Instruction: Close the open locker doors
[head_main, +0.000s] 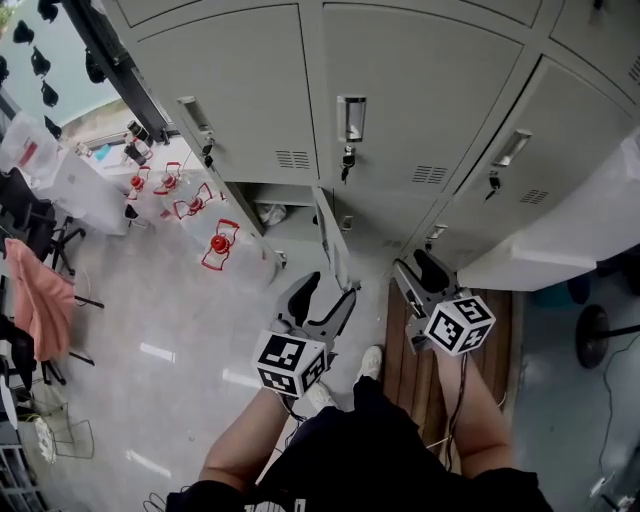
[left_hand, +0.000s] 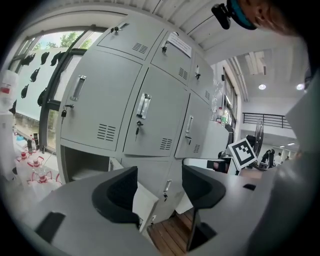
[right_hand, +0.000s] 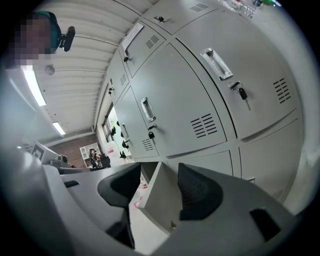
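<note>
Both jaw pairs stand spread, pinching nothing. The left gripper (head_main: 322, 300) is just left of the open door (head_main: 332, 240), the right gripper (head_main: 420, 275) right of it. This door sticks out from the lower lockers (head_main: 400, 90) toward the person (head_main: 370, 450).

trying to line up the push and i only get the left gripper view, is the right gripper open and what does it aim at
Observer: The right gripper view shows the right gripper with its jaws apart and nothing pressed between them. The edge of the open light grey metal locker door shows in the gap, beyond the pads.
Operator: ok and where does that door stand relative to both grippers
Observer: In the head view it stands out from the bottom row toward the person, seen edge on. The left gripper is close by its free edge, and the right gripper is off to the other side, apart from it.
</note>
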